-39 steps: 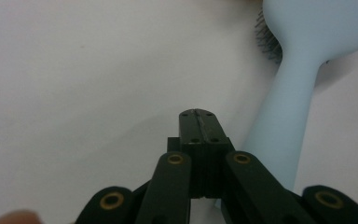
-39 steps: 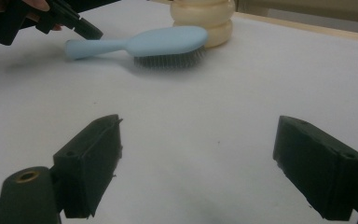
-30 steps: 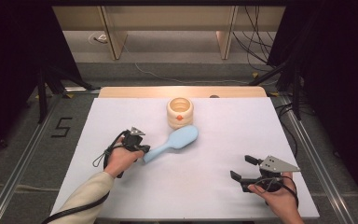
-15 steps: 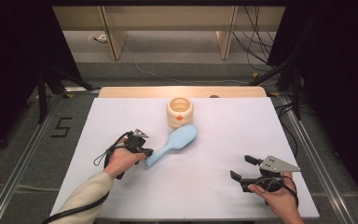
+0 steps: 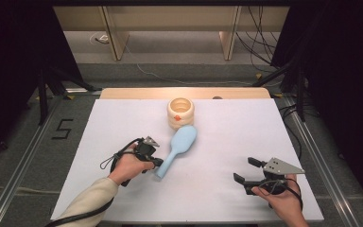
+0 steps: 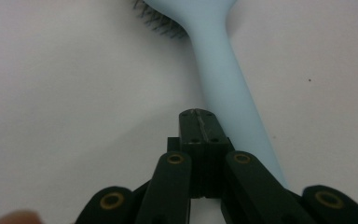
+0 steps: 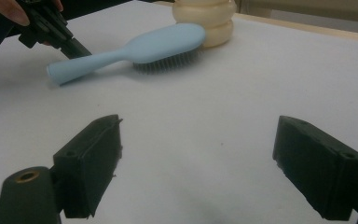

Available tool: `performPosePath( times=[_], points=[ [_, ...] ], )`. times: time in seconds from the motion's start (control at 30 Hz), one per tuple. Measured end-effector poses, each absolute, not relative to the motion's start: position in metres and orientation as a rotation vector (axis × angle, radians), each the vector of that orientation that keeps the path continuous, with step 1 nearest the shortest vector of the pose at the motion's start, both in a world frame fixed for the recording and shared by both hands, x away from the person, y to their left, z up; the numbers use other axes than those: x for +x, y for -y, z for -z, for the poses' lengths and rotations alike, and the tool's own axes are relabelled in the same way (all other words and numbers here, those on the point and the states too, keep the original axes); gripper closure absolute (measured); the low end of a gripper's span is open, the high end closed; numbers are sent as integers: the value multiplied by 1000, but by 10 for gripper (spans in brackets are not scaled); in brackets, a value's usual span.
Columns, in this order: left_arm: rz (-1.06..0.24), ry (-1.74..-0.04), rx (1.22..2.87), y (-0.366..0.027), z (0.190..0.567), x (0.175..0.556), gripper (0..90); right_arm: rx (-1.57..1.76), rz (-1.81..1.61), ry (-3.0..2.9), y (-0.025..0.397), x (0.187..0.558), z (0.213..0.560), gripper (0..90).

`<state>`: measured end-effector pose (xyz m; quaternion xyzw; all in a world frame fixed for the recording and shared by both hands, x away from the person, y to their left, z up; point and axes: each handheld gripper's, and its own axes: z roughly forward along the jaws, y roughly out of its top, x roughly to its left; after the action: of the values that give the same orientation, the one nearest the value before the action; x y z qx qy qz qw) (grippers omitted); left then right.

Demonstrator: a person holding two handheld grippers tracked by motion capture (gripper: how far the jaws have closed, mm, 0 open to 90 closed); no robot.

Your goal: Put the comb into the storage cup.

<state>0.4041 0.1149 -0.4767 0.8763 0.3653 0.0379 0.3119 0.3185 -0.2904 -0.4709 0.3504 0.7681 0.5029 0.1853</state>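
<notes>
So from the high view, the light blue hairbrush (image 5: 178,148) is lying flat on the white bench (image 5: 227,142), about in the middle. Its head is pointed up toward a cream ribbed cup (image 5: 180,112) and sits right against the cup's base, with the handle running back down toward the person. The left claw (image 5: 157,162) is right at the handle, and the hand (image 5: 128,164) holding it is coming in from the lower left. You can't really tell from up there whether the jaws are on the handle or just next to it.

The left gripper view sorts that out: the two black jaws are pressed flat together with nothing between them, and the handle (image 6: 233,102) runs past just to their right side, touching or very nearly. That view also picks up a few dark bristles under the head, so it's lying bristles down.

The right gripper view gives the side angle the top camera doesn't. The bristles face the bench under the brush (image 7: 135,50), the head is touching the cup (image 7: 206,16), and the left claw's (image 7: 70,44) tip is down at the handle near its end.

The right claw (image 5: 246,171) is well off to the lower right of the bench, jaws wide apart, holding nothing, just bare white surface between them.
</notes>
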Motion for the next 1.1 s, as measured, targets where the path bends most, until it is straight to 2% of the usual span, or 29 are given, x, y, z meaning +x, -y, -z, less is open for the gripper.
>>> performPosePath(
  times=[0.27, 1.1],
  points=[
    [-33, -910, 2318, -96, 478, 396, 897, 991, -1417, -2167, 290, 319, 471, 164],
    [-61, -835, 2330, -47, 482, 394, 897, 986, -1414, -2171, 290, 318, 471, 165]
  ],
)
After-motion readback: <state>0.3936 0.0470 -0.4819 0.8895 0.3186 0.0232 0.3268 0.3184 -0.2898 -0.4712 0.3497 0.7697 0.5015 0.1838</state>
